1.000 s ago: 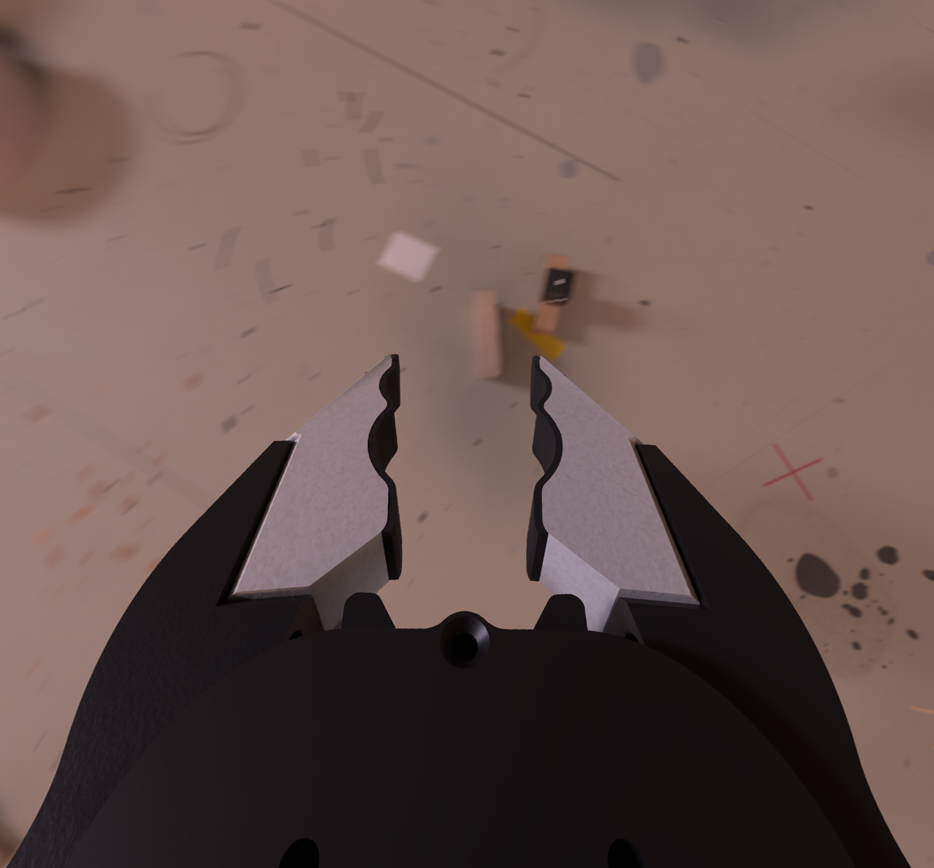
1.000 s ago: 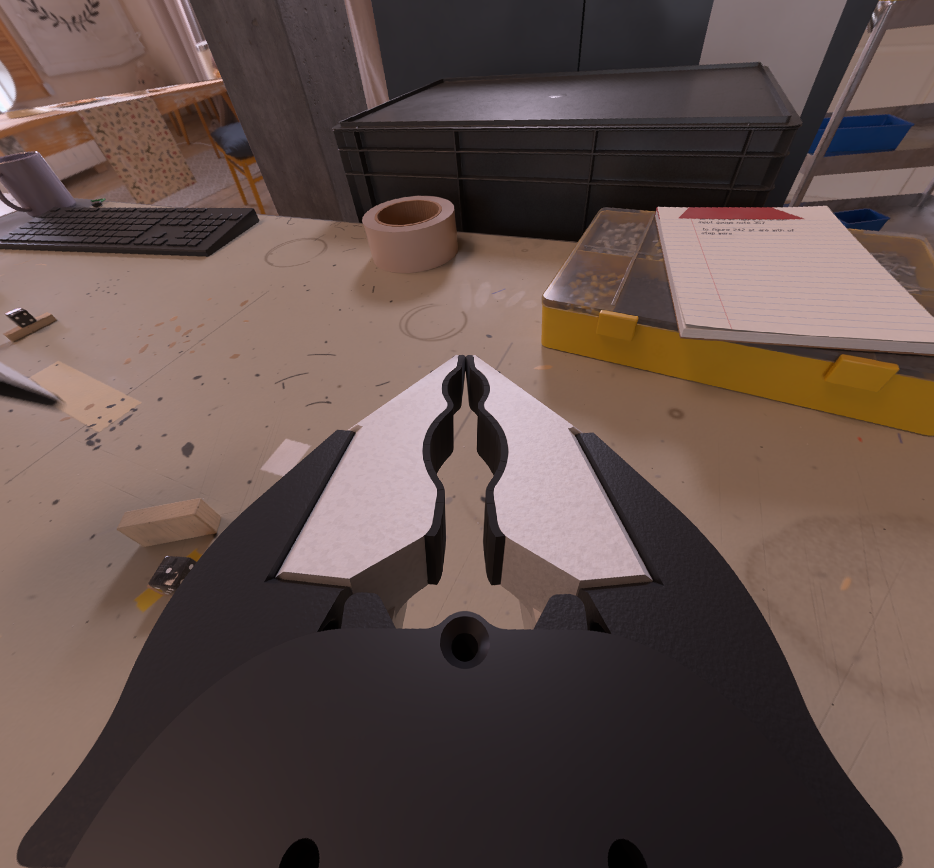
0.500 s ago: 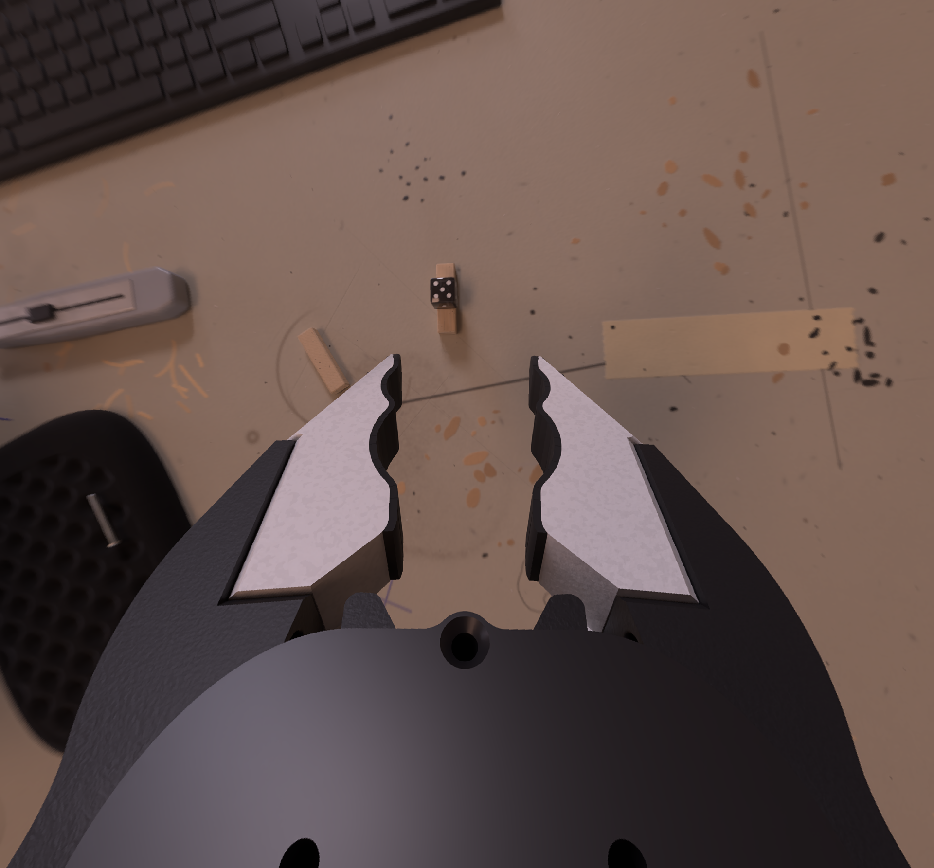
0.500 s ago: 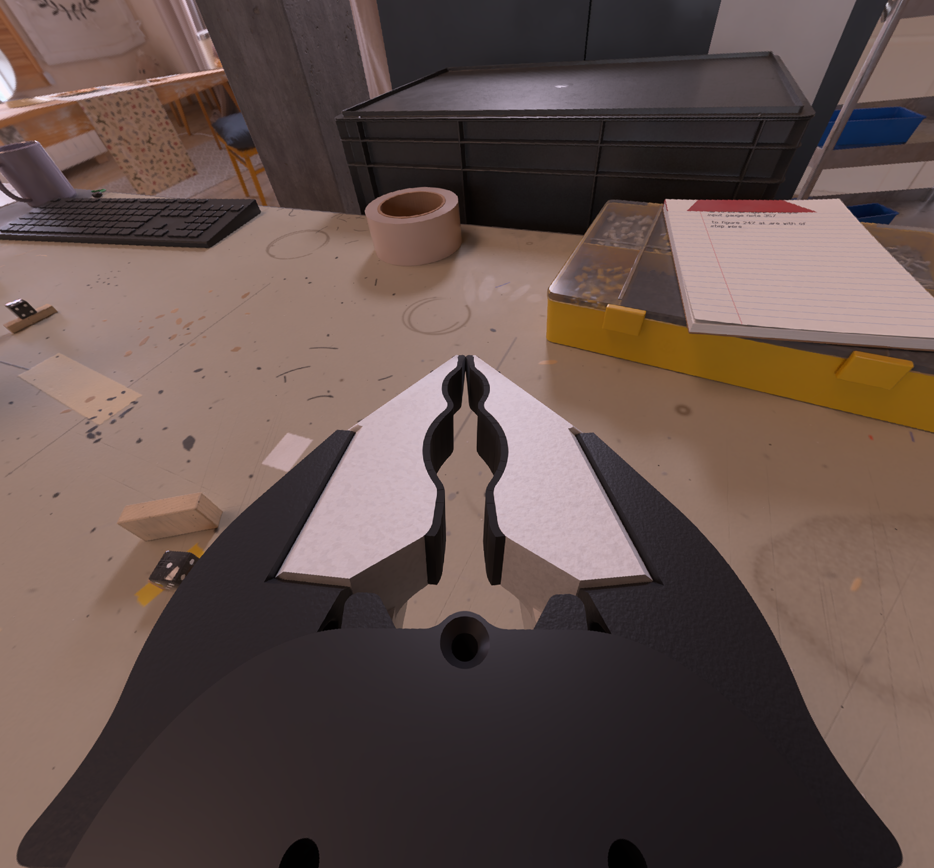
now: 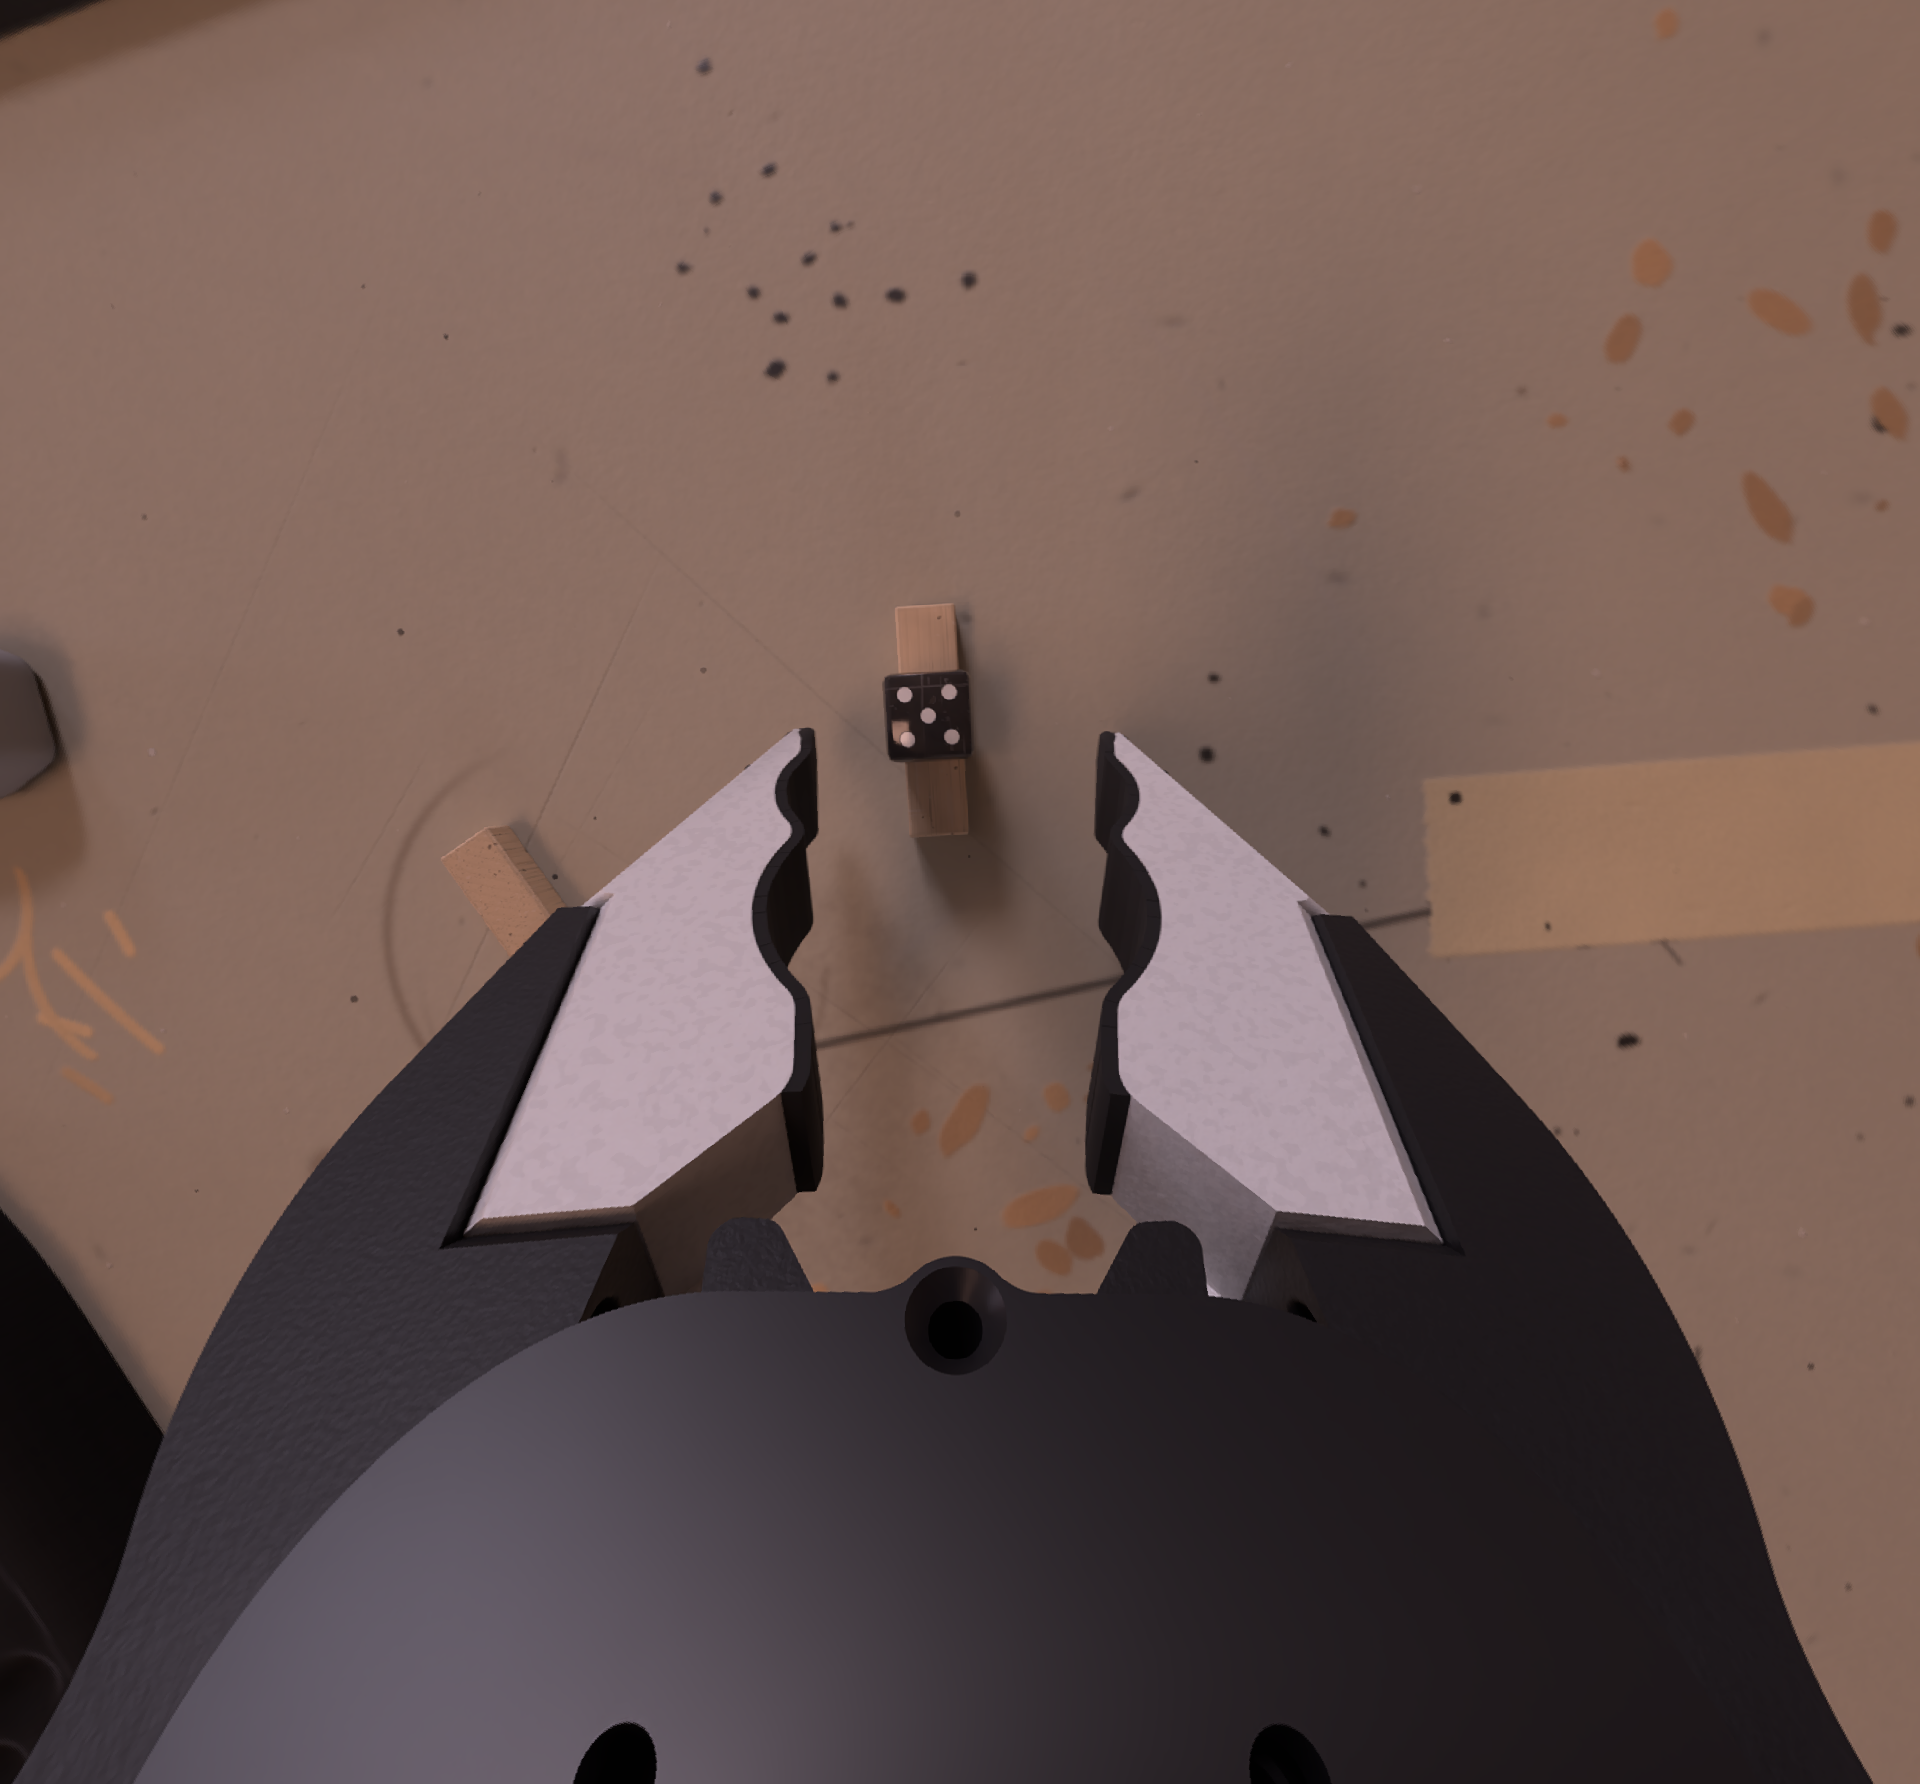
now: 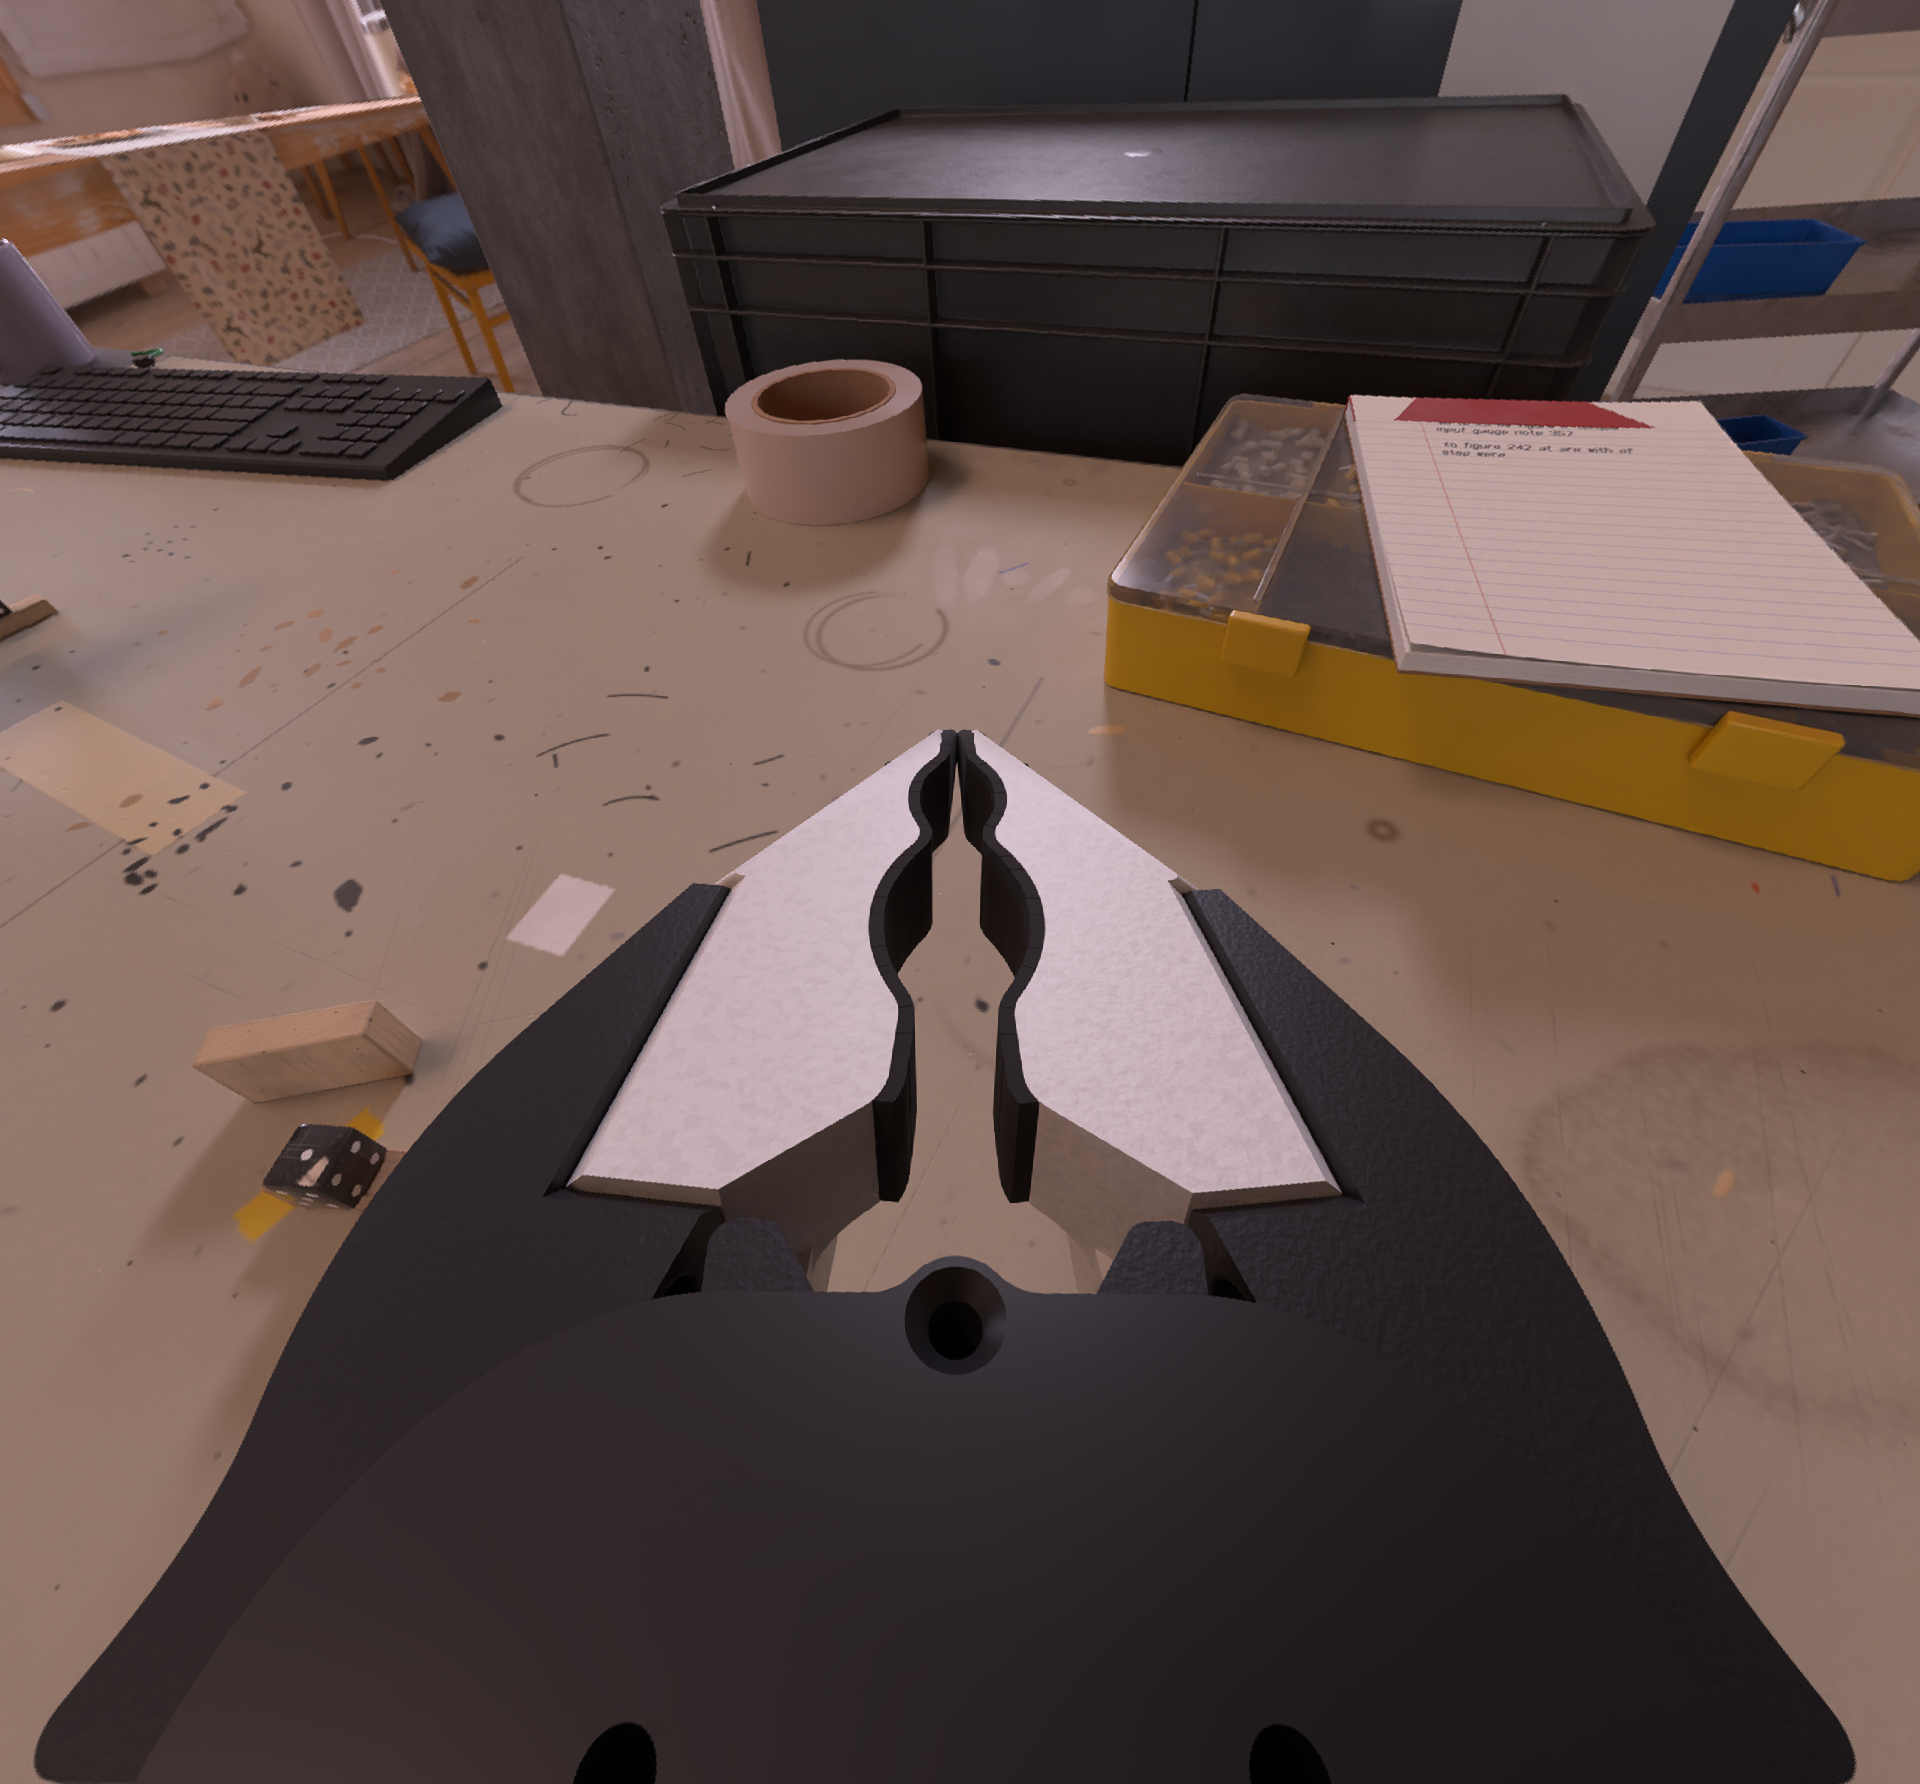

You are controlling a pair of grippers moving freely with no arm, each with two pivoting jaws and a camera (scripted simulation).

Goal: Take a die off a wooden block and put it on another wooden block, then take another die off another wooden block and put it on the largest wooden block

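Note:
In the left wrist view a black die [image 5: 927,716] with white pips sits on a small narrow wooden block [image 5: 932,804] on the table. My left gripper [image 5: 954,747] is open and empty, looking down, with the die just ahead of the gap between its fingertips. A second bare wooden block [image 5: 501,884] lies to the left, partly hidden by the left finger. In the right wrist view my right gripper [image 6: 954,739] is shut and empty above the table. A larger wooden block [image 6: 307,1048] lies at the lower left, with another black die [image 6: 327,1165] in front of it, its support hidden.
A black keyboard [image 6: 239,420], a roll of tape [image 6: 827,441], a black crate [image 6: 1153,243] and a yellow parts box [image 6: 1455,726] with a lined notepad [image 6: 1621,539] on it stand at the back. A strip of tan tape [image 5: 1673,846] lies right of the die.
My left gripper has come down closer to the die on its narrow block, which now looks larger and nearer the fingertips. The right gripper has shifted slightly and stays shut.

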